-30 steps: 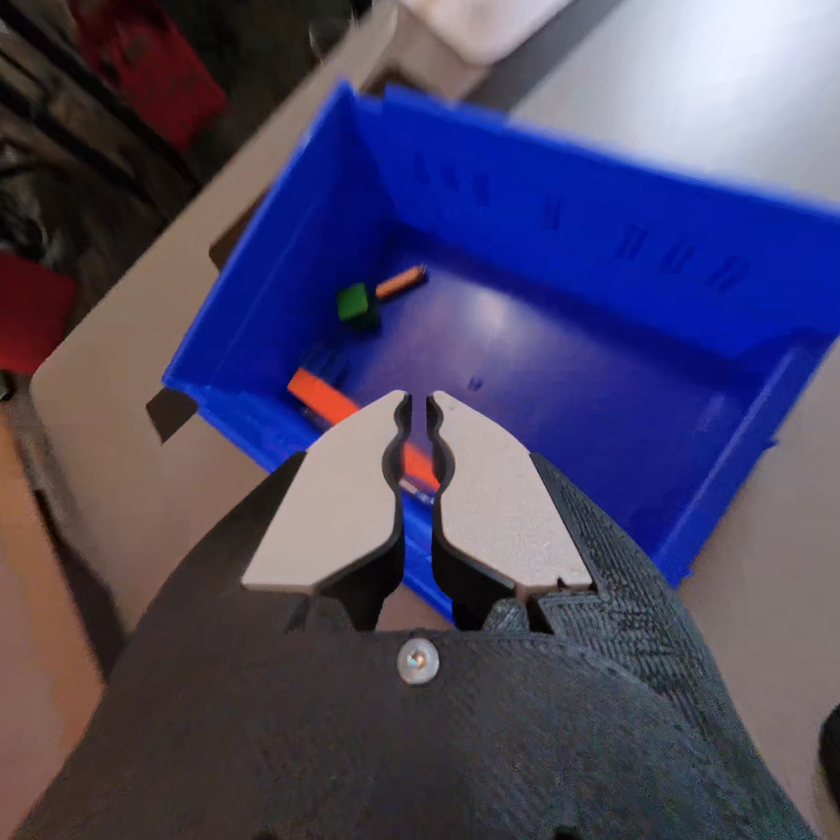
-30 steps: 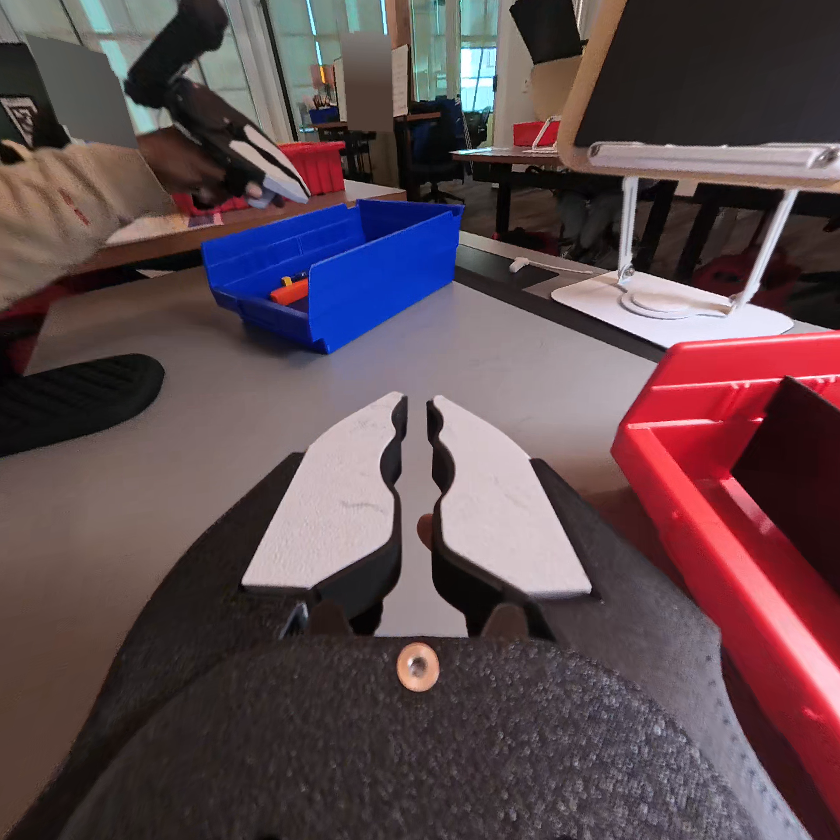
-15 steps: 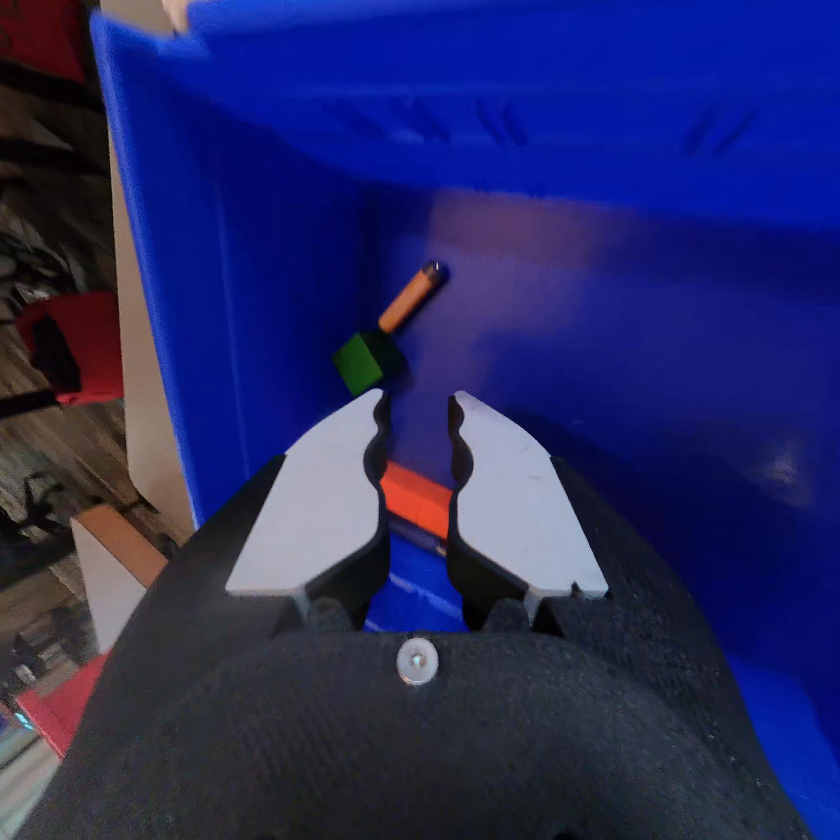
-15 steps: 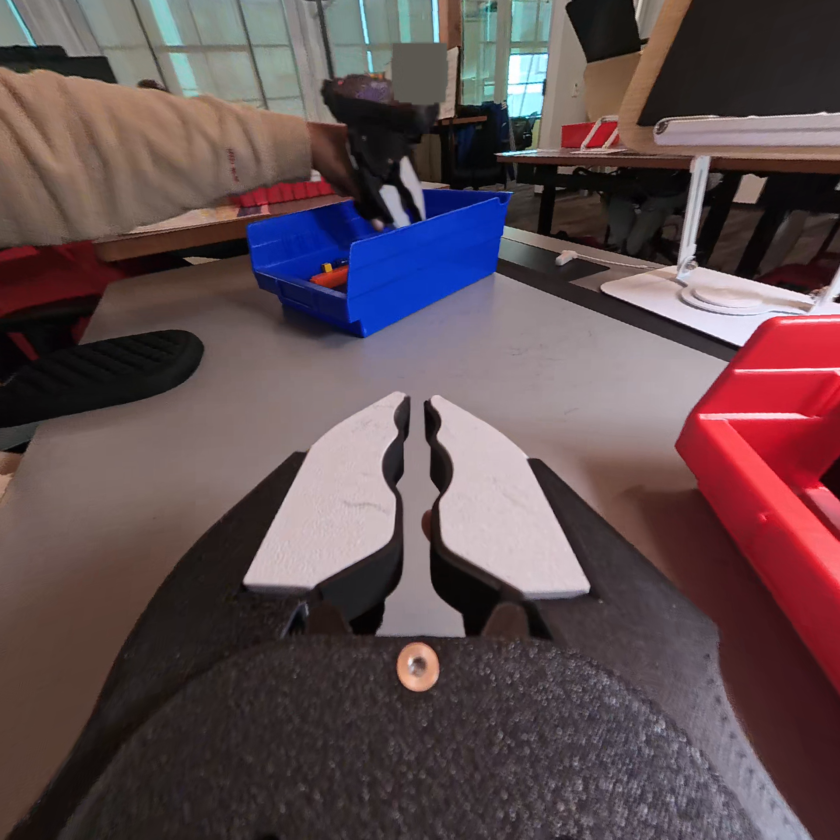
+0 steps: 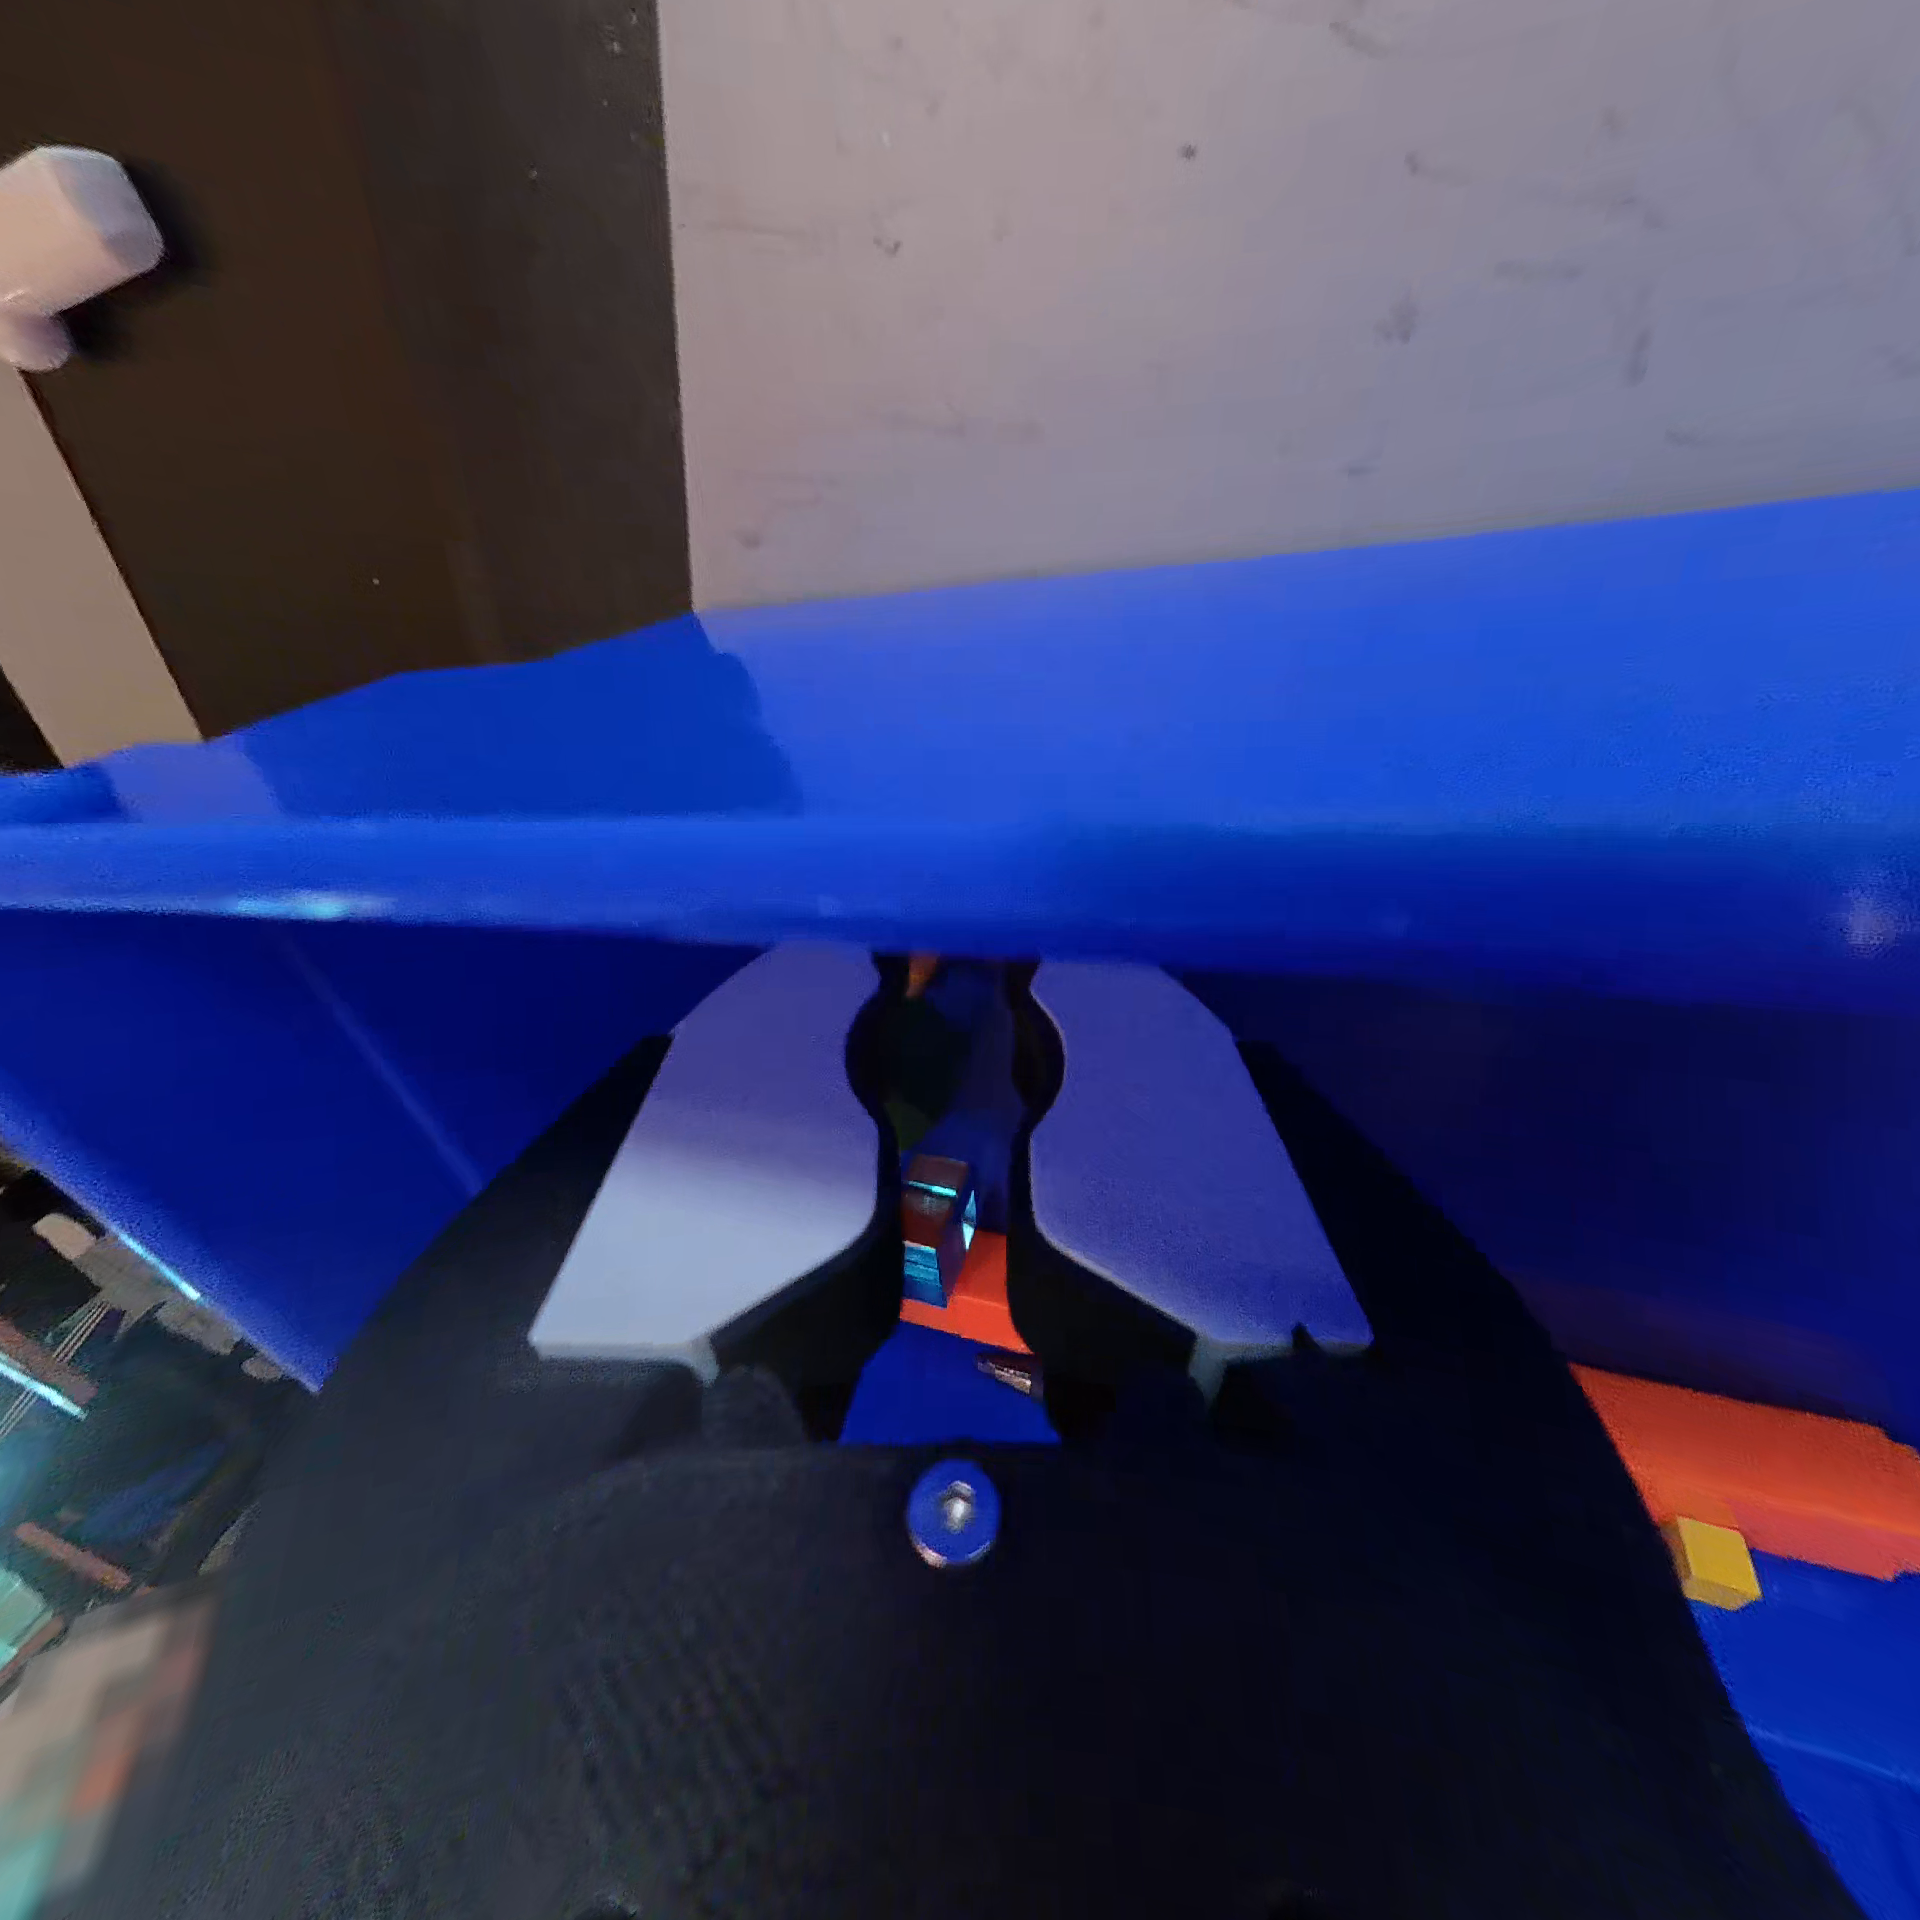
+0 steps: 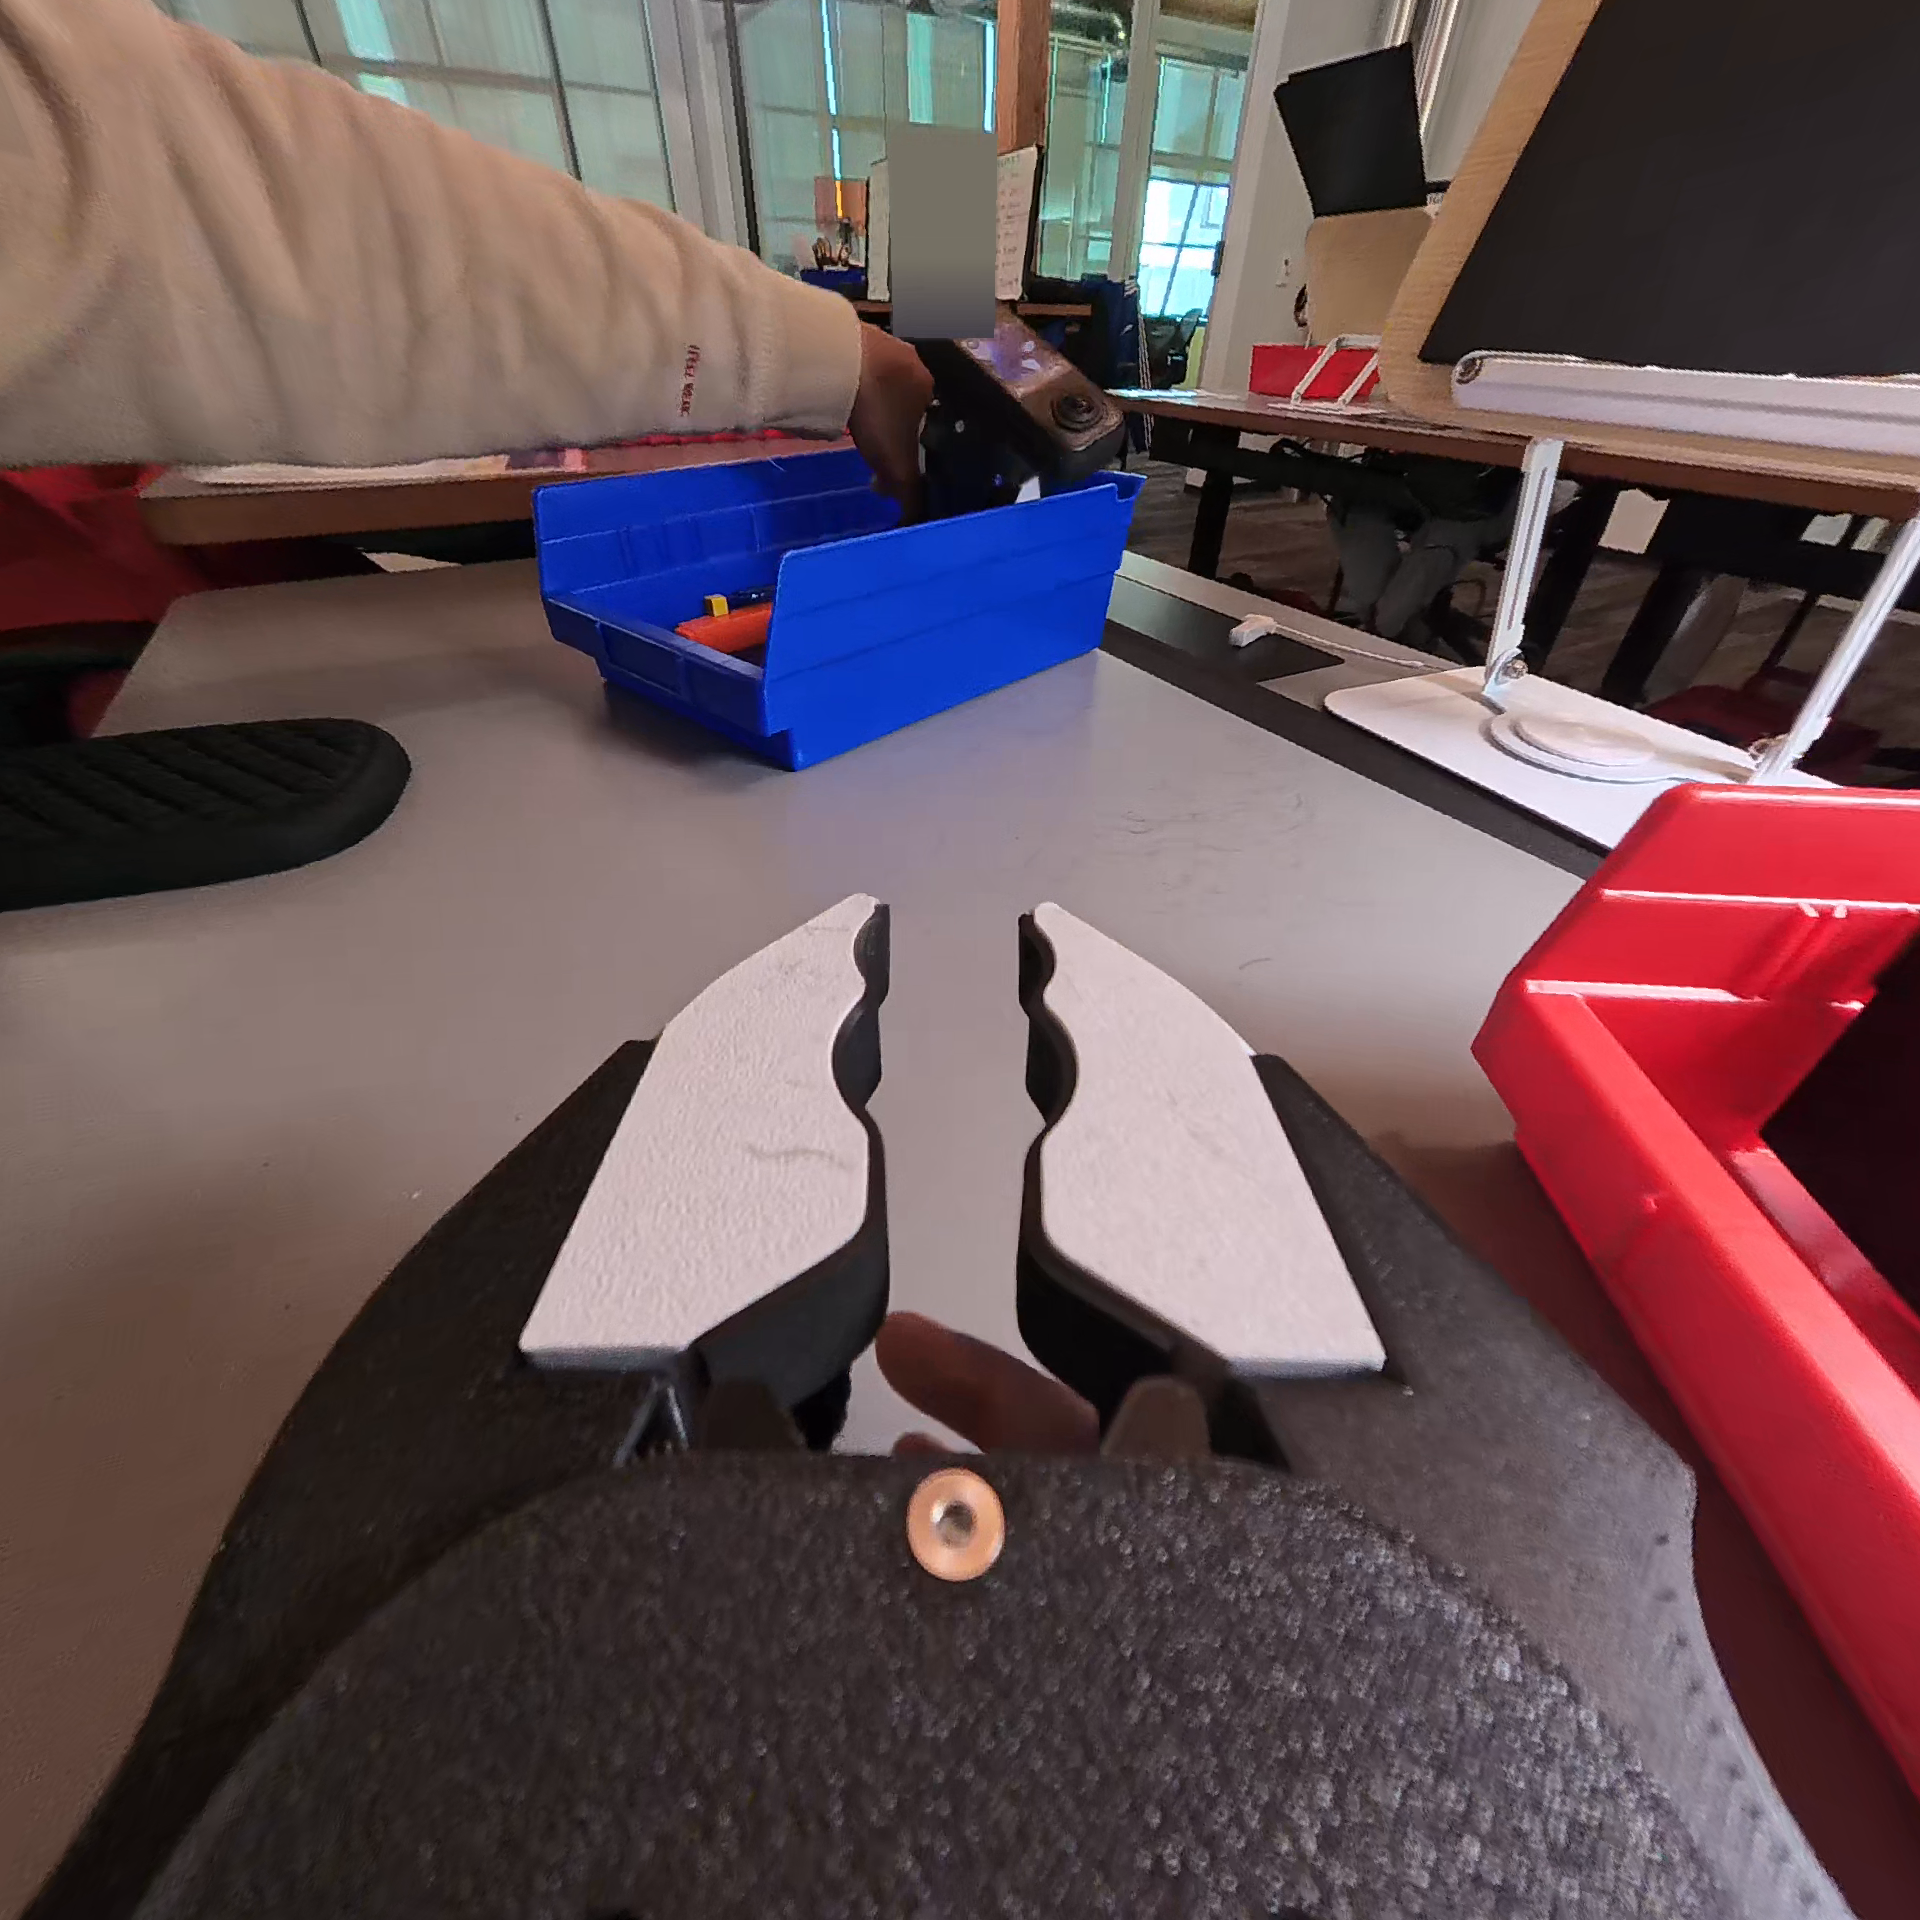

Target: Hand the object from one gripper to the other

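My left gripper [image 5: 956, 966] is deep inside the blue bin [image 5: 1351, 831], its fingertips close to the bin's wall. It is open. A dark green block [image 5: 914, 1070] lies in the gap between the fingers, and contact cannot be told. Behind it lie a small shiny cube [image 5: 935, 1226] and an orange bar [image 5: 1745, 1455], with a yellow cube [image 5: 1714, 1558] beside the bar. In the right wrist view the left gripper [image 6: 987, 457] dips into the blue bin's [image 6: 935, 623] far end. My right gripper [image 6: 951, 914] is open and empty above the grey table [image 6: 1039, 831].
A red bin [image 6: 1662, 1039] stands close on the right of my right gripper. A black padded armrest [image 6: 187, 800] lies at the table's left. A white stand base [image 6: 1558, 727] sits at the back right. A sleeved arm [image 6: 364, 291] reaches across to the blue bin. Spacing between my two grippers at the tips: around 45 cm. From the left gripper's tips to the orange bar [image 5: 1745, 1455] is close to 15 cm.
My left gripper has gone down into the blue bin and forward to the green block, opening slightly. My right gripper has opened from nearly shut and stayed over the table.
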The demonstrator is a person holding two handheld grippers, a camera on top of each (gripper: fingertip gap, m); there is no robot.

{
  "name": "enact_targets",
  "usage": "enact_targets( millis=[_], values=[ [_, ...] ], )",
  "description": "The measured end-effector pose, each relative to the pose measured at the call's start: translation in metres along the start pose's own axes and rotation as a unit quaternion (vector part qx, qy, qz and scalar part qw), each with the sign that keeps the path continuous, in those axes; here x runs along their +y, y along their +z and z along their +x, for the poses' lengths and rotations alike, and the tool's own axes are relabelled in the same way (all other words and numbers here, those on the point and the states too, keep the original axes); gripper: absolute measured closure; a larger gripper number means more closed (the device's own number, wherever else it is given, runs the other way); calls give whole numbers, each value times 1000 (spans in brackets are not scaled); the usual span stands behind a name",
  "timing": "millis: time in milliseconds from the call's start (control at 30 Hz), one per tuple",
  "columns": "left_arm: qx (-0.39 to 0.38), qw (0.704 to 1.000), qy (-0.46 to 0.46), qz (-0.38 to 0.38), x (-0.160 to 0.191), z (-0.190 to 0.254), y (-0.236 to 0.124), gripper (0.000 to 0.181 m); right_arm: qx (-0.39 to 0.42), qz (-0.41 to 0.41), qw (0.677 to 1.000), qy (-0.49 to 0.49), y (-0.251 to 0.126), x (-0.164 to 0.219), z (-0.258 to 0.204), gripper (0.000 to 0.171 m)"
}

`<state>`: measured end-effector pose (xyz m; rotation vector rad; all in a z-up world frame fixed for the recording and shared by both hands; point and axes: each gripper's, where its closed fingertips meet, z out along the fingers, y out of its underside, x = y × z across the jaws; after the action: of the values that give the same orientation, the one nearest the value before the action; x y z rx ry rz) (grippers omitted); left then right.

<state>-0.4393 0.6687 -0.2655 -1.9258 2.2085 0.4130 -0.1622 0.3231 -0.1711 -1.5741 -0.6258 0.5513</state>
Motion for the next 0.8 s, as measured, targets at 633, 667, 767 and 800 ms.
enact_targets(
  millis=[633, 667, 767, 800],
  values=[
    [69, 887, -227, 396, -66, 73, -165, 171, 3, -23, 999, -42, 5, 2, -9, 134],
    [106, 860, -229, 444, -82, 94, -187, 171, 6, -22, 998, -52, 7, 1, -11, 134],
    [223, 771, -231, 550, -131, 165, -231, 170, 12, -22, 994, -105, 18, -6, -22, 133],
    [259, 742, -234, 572, -147, 187, -238, 170, 13, -21, 991, -129, 22, -12, -28, 131]
  ],
)
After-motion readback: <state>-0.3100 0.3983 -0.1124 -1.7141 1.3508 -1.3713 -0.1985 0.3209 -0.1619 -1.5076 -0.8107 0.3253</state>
